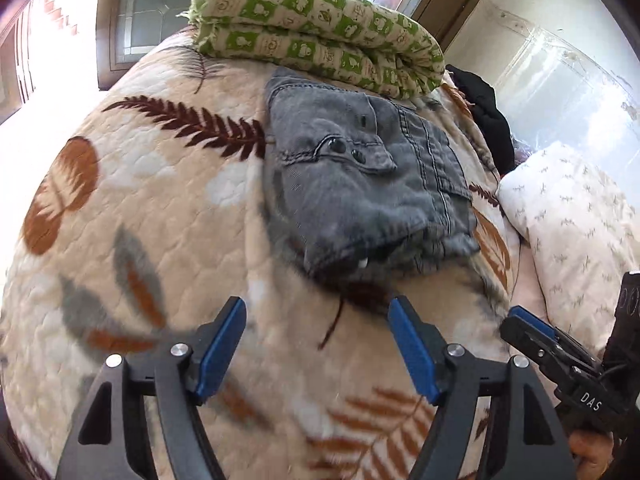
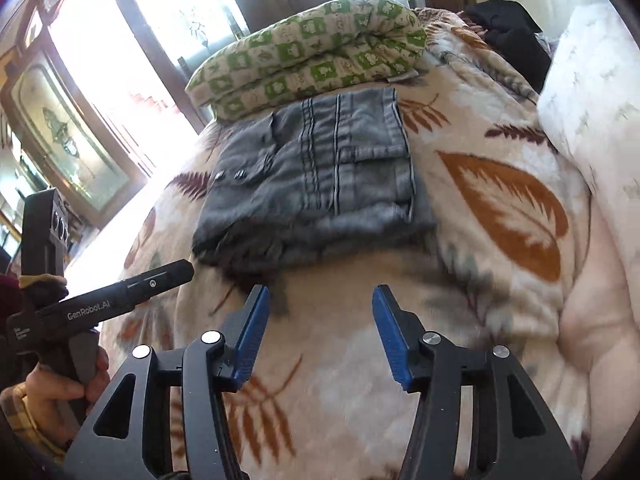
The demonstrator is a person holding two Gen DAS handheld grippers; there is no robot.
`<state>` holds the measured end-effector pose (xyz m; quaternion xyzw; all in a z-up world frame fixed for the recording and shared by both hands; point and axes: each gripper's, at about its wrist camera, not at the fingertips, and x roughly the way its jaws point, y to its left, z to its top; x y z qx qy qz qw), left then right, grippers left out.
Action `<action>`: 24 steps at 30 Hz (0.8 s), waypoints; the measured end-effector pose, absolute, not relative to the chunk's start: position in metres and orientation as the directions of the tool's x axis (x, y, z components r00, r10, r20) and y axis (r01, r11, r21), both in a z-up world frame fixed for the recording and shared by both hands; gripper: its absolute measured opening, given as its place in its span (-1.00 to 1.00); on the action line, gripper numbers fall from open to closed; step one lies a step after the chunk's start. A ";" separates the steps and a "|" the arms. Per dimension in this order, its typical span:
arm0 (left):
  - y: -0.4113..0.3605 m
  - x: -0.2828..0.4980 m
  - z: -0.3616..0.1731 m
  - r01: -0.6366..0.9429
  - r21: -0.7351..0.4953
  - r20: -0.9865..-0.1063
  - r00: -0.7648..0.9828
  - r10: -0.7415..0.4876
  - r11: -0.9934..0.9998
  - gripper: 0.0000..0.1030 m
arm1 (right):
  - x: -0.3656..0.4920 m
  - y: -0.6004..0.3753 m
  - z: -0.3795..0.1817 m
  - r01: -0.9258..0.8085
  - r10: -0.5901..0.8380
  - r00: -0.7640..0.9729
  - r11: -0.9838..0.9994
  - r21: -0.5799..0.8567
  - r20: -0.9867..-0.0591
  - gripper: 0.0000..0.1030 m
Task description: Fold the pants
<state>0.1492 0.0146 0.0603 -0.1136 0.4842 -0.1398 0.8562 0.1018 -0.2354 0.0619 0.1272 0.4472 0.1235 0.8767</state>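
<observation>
Grey pants [image 1: 360,184] lying folded into a compact stack on the leaf-patterned blanket [image 1: 160,208], far from both grippers, far edge touching or tucked just under the green-checked quilt [image 1: 320,36]. Layers stacked on one another, pocket flap with dark snaps on top, the thick near edge slightly gaping and rumpled. Judged from that shape: folding largely done, bundle left where it was pressed flat, near the quilt and clear of the white pillow [image 1: 572,232] at the right. Dark garment [image 1: 484,108] at the far right, apart from the pants.

Left gripper [image 1: 316,320] hovering over bare blanket on the near side of the bundle, blue pads spread wide, nothing between them. Pointed steeply down toward the blanket, tips short of the near edge of the pants, not touching cloth. Seen from the right-hand camera as a black tool coming in from the left, gripped by a hand [image 2: 60,388] in a checked cuff.

Right gripper [image 2: 320,300] likewise on the near side, jaws parted, empty, aimed down at the blanket just short of the pants' near edge. Both tools side by side, near each other, free of the fabric: a stance read as release after a fold, or readiness for a last smoothing of the gaping near edge.
</observation>
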 end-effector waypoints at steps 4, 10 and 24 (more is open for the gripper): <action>0.018 0.130 0.069 0.141 -0.300 -0.796 0.507 -0.329 0.943 0.48 | 0.080 -0.239 0.065 -0.062 0.311 0.592 0.938 0.342 -0.744 0.06; 0.009 0.108 0.091 0.195 -0.230 -0.769 0.564 -0.301 0.953 0.83 | 0.048 -0.242 0.087 -0.049 0.264 0.674 0.948 0.315 -0.690 0.48; -0.006 0.082 0.125 0.209 -0.118 -0.707 0.668 -0.231 0.971 0.99 | 0.018 -0.230 0.117 -0.087 0.193 0.768 0.976 0.200 -0.610 0.79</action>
